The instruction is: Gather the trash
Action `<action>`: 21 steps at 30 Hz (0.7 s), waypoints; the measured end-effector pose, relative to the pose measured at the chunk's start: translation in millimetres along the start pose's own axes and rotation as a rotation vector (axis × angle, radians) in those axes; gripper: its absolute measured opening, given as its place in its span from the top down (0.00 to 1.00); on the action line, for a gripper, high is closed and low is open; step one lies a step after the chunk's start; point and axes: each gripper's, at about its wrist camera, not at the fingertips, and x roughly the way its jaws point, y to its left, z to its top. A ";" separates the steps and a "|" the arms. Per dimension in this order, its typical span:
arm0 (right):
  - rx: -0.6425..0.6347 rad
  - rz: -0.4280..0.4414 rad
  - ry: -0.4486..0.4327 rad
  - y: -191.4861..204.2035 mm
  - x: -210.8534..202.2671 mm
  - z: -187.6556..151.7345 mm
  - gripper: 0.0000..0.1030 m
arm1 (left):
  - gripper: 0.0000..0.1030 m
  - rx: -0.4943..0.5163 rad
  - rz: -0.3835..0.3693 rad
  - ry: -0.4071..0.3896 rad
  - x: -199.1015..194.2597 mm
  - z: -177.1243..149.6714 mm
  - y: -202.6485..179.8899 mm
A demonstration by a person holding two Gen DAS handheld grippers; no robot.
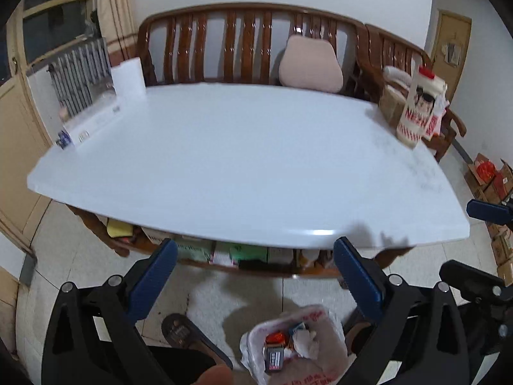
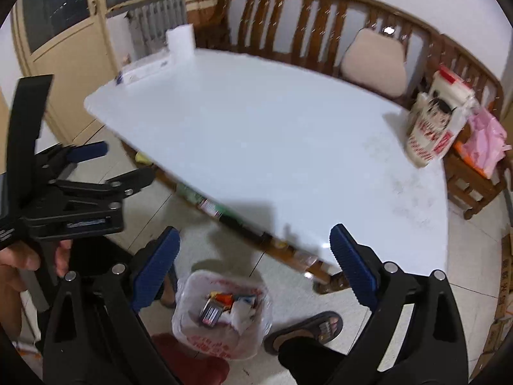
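Both grippers are empty with fingers spread apart: the left gripper [image 1: 255,276] and the right gripper [image 2: 255,266] hover above the floor-standing trash bag [image 2: 221,314], which holds the collected wrappers [image 2: 224,304] and crumpled paper. The white table [image 1: 243,160] carries no loose trash. Risk: the bag's thin rim may slip or tear if pinched unevenly, spilling contents near the sandalled foot [image 2: 307,327].
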 end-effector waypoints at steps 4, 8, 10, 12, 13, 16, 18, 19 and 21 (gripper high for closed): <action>0.034 -0.033 -0.062 -7.9 -11.5 10.5 0.07 | 0.08 0.002 0.018 -0.047 -14.0 13.2 0.6; 0.065 -0.073 -0.114 -9.3 -20.7 21.3 0.07 | 0.08 -0.002 0.028 -0.077 -22.1 26.4 2.3; 0.075 -0.115 -0.146 -9.3 -26.5 26.6 0.07 | 0.08 -0.009 0.035 -0.088 -24.2 31.7 3.5; 0.098 -0.146 -0.179 -11.6 -32.1 30.8 0.07 | 0.08 -0.017 0.044 -0.103 -26.2 34.9 5.2; 0.113 -0.151 -0.192 -14.3 -34.4 31.2 0.07 | 0.08 -0.021 0.046 -0.105 -26.3 35.7 5.3; 0.163 -0.165 -0.225 -20.1 -38.4 30.5 0.07 | 0.08 -0.032 0.044 -0.102 -25.1 35.8 8.3; 0.195 -0.167 -0.237 -24.7 -39.5 28.3 0.07 | 0.08 -0.033 0.045 -0.101 -22.9 34.2 9.3; 0.207 -0.166 -0.240 -26.6 -39.2 27.8 0.07 | 0.08 -0.035 0.044 -0.099 -21.2 33.6 9.7; 0.218 -0.174 -0.240 -28.4 -37.9 25.8 0.07 | 0.08 -0.037 0.043 -0.098 -18.6 31.4 10.8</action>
